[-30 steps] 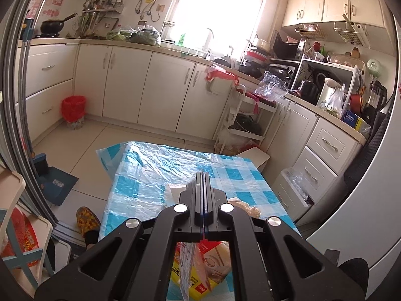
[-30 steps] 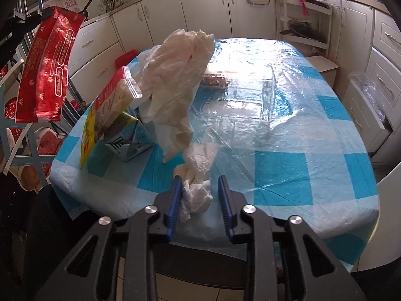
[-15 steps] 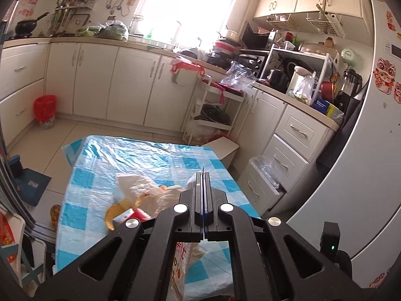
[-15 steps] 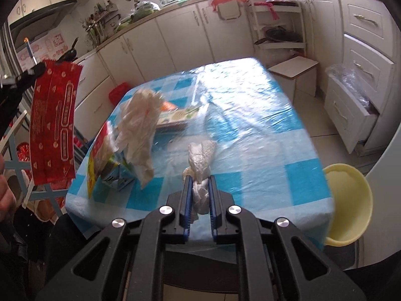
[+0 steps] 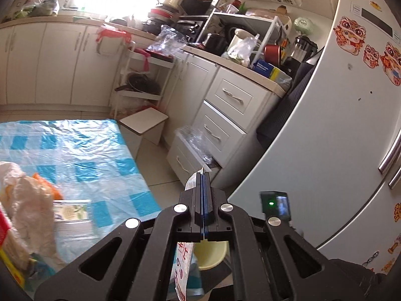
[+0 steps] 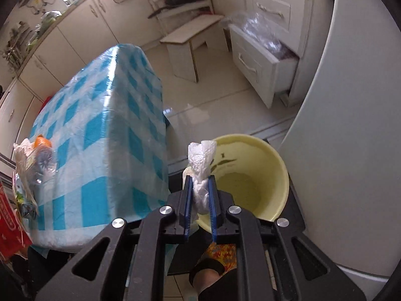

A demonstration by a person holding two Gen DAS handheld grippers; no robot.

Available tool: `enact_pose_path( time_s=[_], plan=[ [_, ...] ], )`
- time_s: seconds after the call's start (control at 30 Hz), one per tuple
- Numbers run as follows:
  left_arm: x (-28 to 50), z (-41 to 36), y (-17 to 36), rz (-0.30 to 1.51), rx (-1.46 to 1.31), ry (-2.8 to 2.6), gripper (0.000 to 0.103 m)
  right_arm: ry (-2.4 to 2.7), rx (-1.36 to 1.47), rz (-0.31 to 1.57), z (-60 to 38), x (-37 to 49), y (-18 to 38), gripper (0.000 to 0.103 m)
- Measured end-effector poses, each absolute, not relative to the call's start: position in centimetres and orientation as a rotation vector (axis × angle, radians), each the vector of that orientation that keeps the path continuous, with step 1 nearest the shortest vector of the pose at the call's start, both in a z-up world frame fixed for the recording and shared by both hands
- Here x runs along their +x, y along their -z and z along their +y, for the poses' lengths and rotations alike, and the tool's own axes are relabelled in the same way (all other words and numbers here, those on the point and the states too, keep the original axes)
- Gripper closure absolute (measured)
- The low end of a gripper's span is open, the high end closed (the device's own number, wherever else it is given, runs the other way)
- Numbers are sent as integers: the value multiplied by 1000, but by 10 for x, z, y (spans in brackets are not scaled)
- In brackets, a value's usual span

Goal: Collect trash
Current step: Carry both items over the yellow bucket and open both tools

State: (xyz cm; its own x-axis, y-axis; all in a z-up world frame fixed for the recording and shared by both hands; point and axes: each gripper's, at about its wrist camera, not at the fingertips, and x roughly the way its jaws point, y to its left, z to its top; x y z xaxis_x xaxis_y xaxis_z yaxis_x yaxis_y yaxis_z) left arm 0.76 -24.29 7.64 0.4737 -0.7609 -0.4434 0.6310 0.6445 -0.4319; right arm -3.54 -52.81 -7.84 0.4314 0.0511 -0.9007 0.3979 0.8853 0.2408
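Observation:
My right gripper (image 6: 200,179) is shut on a crumpled white tissue (image 6: 201,158), which sticks out past the blue pads. It hangs over the near rim of a pale yellow bin (image 6: 270,165) on the floor beside the table. My left gripper (image 5: 202,175) is shut on a thin white wrapper with red print (image 5: 185,260); the wrapper hangs below the jaws, with a corner poking out at the tips. The yellow bin (image 5: 213,253) shows beneath that gripper. More trash lies on the table: a white plastic bag (image 5: 27,200), an orange scrap (image 5: 47,188) and a carton (image 5: 72,210).
The table with a blue-checked plastic cloth (image 6: 112,115) stands left of the bin. A white fridge (image 6: 351,125) rises at the right, an open drawer (image 6: 260,60) and a low white stool (image 6: 190,35) beyond. A foot in a patterned slipper (image 6: 220,250) is below my right gripper.
My right gripper closed on the tissue, and both grippers swung right, from above the table to over the yellow bin by the fridge. The left stayed shut on the wrapper.

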Motion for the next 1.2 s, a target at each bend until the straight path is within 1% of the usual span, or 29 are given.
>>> enact_pose_path(
  time_s=[0.13,0.2,0.23,0.27,0.3,0.37,0.4,0.47,0.57,0.7,0.8,0.83,0.87,0.9,0.97,1.07,1.13,1.2],
  plan=[
    [14,-297,-55,717,-243,904,103,219,538,1250,-558,-20,119,88],
    [16,-321,-42,747,-243,909,103,243,589,1269,-572,-17,129,79],
    [17,-331,-35,764,-241,910,103,258,618,1258,-578,-19,129,72],
    [19,-340,-27,781,-239,909,103,269,649,1236,-583,-21,127,69],
    [20,-347,-20,795,-235,906,103,273,675,1205,-586,-24,122,68],
    [23,-361,-5,829,-230,900,103,291,701,1136,-594,-30,110,61],
    [24,-367,3,843,-224,893,103,310,702,1099,-599,-32,105,60],
    [26,-377,16,867,-214,877,103,347,678,1021,-603,-36,87,54],
    [29,-392,34,894,-195,849,103,359,653,905,-602,-38,63,47],
    [36,-417,55,926,-169,809,103,367,609,786,-603,-41,41,45],
    [38,-431,69,955,-149,787,102,386,582,731,-605,-44,31,44],
    [38,-436,74,968,-140,780,99,391,577,724,-605,-42,28,44],
    [37,-439,78,980,-127,774,93,393,574,720,-606,-40,28,44],
    [37,-440,81,983,-115,766,85,392,575,715,-607,-40,27,44],
    [35,-439,83,985,-104,755,75,386,585,711,-608,-41,24,44],
    [34,-431,81,990,-109,746,70,382,593,706,-611,-41,22,44],
    [31,-422,75,980,-110,735,64,380,591,699,-610,-39,22,42],
    [25,-415,66,950,-93,717,53,380,584,694,-608,-38,21,41]
  ],
)
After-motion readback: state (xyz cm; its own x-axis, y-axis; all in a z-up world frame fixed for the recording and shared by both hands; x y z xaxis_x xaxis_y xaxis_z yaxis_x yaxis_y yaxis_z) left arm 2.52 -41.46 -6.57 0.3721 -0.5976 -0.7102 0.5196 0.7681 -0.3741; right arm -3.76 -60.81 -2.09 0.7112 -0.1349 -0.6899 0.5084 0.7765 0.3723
